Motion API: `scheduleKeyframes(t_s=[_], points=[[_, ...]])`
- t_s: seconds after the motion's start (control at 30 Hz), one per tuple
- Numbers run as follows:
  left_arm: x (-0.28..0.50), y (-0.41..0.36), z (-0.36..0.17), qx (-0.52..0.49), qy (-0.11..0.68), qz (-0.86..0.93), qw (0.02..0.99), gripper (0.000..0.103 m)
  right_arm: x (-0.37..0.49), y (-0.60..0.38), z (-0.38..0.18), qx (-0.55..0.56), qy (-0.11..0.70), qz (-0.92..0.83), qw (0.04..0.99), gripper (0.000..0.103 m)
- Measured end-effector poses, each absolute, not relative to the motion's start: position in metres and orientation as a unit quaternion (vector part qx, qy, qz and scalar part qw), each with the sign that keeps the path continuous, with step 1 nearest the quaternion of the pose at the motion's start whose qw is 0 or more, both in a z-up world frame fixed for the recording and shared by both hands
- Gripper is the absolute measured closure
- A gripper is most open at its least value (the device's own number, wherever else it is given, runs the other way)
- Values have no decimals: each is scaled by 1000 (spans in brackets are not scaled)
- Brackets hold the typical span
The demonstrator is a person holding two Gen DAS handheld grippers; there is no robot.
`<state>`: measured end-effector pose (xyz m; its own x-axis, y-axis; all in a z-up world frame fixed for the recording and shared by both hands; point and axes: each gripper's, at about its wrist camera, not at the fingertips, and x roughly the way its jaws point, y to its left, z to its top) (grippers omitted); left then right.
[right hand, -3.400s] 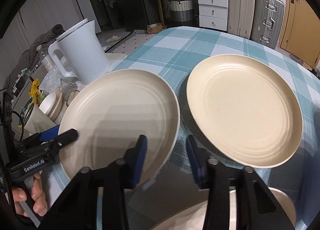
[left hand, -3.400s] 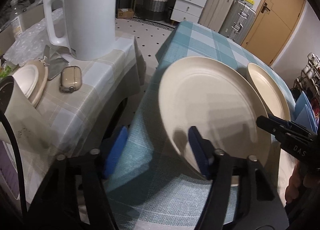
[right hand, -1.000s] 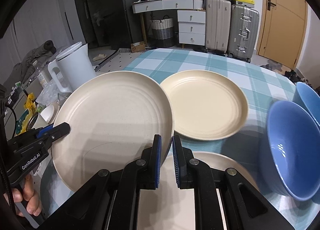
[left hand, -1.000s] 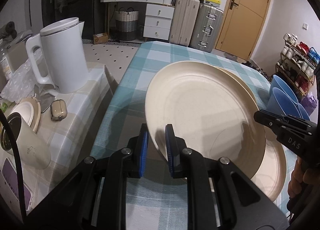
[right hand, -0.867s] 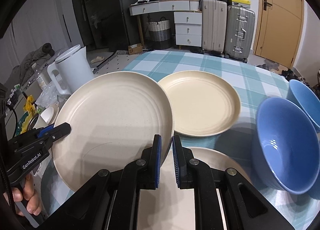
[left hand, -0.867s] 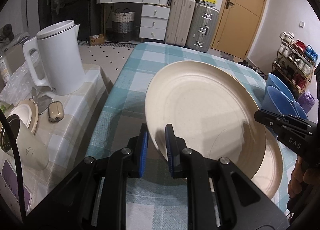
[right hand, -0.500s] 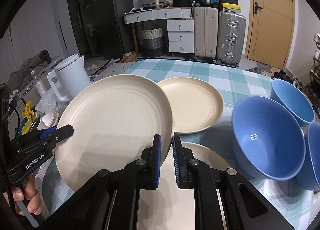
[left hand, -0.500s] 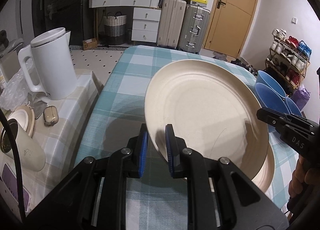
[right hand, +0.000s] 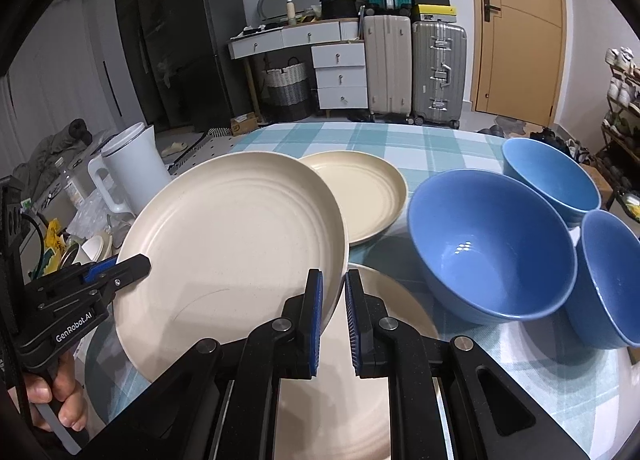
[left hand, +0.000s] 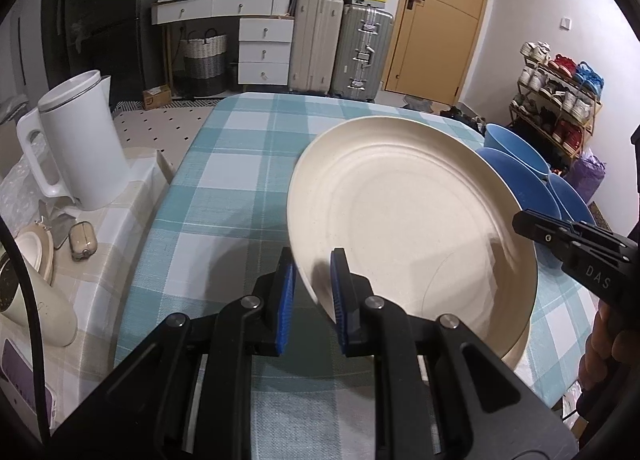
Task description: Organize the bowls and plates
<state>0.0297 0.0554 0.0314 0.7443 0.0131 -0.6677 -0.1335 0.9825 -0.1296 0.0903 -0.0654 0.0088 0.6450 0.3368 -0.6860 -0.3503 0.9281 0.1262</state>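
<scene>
On the far left sits a low side counter (left hand: 120, 228) with a pale checked cloth. A white kettle (left hand: 76, 144) stands on it, with a small case (left hand: 83, 246) and a cup (left hand: 36, 300) close by. To its right is the big counter (left hand: 224, 188) with a blue and white checked cloth.

Your left tongs (left hand: 312, 296) are clamped on the near left edge of a big cream plate (left hand: 404, 228). Your right tongs (right hand: 332, 312) pinch the right edge of that same plate. So you hold it with both tongs, tilted, up off the cloth.

Under your right tongs a second plate (right hand: 384, 300) lies flat on the counter. A third plate (right hand: 364, 192) lies farther back, partly hidden by the one you hold.

Right of the plates are three blue bowls. The big bowl (right hand: 492, 244) is closest to the plates. A second bowl (right hand: 552, 180) sits behind it, and a third bowl (right hand: 612, 280) is at the right edge, just beside the big one.

At the back of the room, from the left, you see a dark fridge (right hand: 184, 48), a white desk with drawers (right hand: 320, 48), a woven basket (right hand: 286, 90), two suitcases (right hand: 416, 68) and a wooden door (right hand: 520, 32). A shoe rack (left hand: 560, 100) stands on the far right.
</scene>
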Motion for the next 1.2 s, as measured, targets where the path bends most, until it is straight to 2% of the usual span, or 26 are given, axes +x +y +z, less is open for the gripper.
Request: scheduleKeyframes(t_s=[1.2], points=[[29, 6, 9, -33, 394, -15, 918, 89, 60, -111, -8, 26, 405, 150, 901, 90]])
